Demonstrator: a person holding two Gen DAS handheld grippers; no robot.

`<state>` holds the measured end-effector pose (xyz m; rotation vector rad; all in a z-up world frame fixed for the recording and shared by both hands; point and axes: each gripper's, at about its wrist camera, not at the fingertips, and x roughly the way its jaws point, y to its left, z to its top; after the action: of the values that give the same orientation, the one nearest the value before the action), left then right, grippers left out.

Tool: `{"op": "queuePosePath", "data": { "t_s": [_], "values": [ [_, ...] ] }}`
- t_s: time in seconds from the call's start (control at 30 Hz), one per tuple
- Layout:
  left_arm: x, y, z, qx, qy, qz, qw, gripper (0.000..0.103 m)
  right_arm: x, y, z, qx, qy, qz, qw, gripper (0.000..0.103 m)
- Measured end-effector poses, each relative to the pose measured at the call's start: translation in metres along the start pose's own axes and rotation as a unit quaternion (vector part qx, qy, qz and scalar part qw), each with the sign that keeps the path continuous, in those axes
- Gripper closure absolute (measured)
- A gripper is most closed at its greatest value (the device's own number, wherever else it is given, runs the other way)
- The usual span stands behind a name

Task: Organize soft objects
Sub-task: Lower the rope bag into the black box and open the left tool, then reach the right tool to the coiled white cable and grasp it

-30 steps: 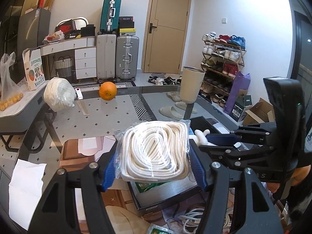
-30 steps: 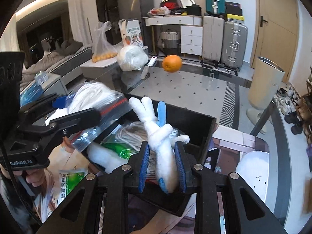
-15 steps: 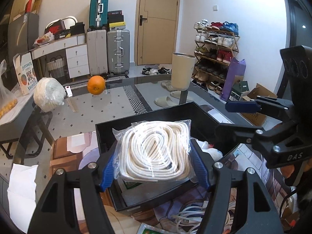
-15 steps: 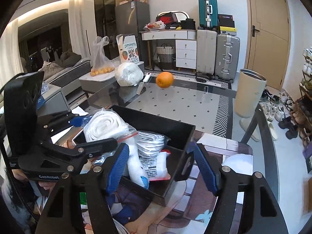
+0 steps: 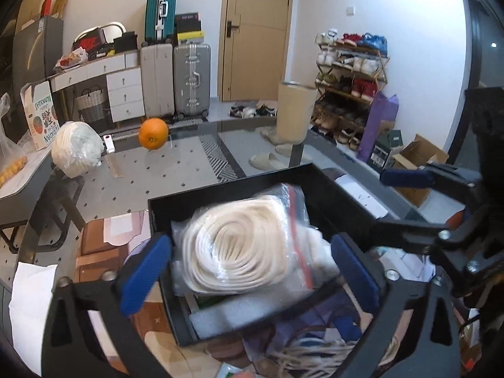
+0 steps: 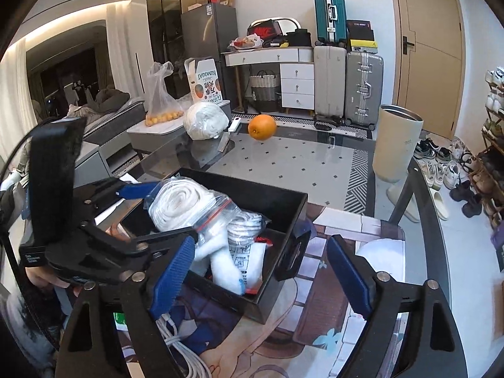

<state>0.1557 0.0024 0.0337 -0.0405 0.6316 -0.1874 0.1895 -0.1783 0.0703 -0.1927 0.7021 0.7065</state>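
Note:
A zip bag of coiled white rope lies tilted on top of the things in the black box. My left gripper straddles it with its jaws opening, and the blue pads stand clear of the bag. In the right wrist view the white plush toy lies inside the box beside the rope bag. My right gripper hangs over the box's near corner, jaws opening and holding nothing. Each gripper shows in the other's view: the right gripper, the left gripper.
An orange and a white bagged bundle sit far back on the glass table. Loose white cable and a green packet lie on the printed mat in front of the box. A tall bin and a shoe rack stand beyond the table.
Both grippers opened. The left one let go of the rope bag, which dropped into the box. The right one released the plush toy into the box and drew back a little.

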Motion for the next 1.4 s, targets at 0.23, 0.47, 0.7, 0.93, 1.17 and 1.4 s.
{"op": "queuePosePath", "data": {
  "t_s": [0.23,0.47,0.7,0.93,1.17,1.4],
  "values": [
    [-0.028,0.003,-0.012,-0.014,-0.013,0.006,0.9998,0.000,-0.006,0.008,-0.012,0.002,0.005,0.008,1.000,0.005],
    [-0.052,0.010,-0.035,-0.021,-0.011,0.024,0.9994,0.000,-0.014,0.021,-0.027,0.010,0.009,0.032,0.999,0.001],
    [-0.065,0.014,-0.055,-0.033,0.000,0.028,0.9990,0.000,-0.020,0.039,-0.039,-0.007,0.022,0.039,0.999,0.001],
    [-0.064,0.009,-0.079,-0.008,0.039,0.019,0.9990,0.000,-0.011,0.053,-0.051,-0.036,0.055,0.042,0.997,0.001],
    [-0.055,0.001,-0.091,0.018,0.077,0.008,0.9969,0.000,-0.001,0.062,-0.061,-0.060,0.080,0.051,0.994,0.001],
    [-0.046,-0.003,-0.096,0.037,0.111,-0.014,0.9930,0.000,0.012,0.068,-0.071,-0.075,0.107,0.057,0.990,0.001]
  ]
}}
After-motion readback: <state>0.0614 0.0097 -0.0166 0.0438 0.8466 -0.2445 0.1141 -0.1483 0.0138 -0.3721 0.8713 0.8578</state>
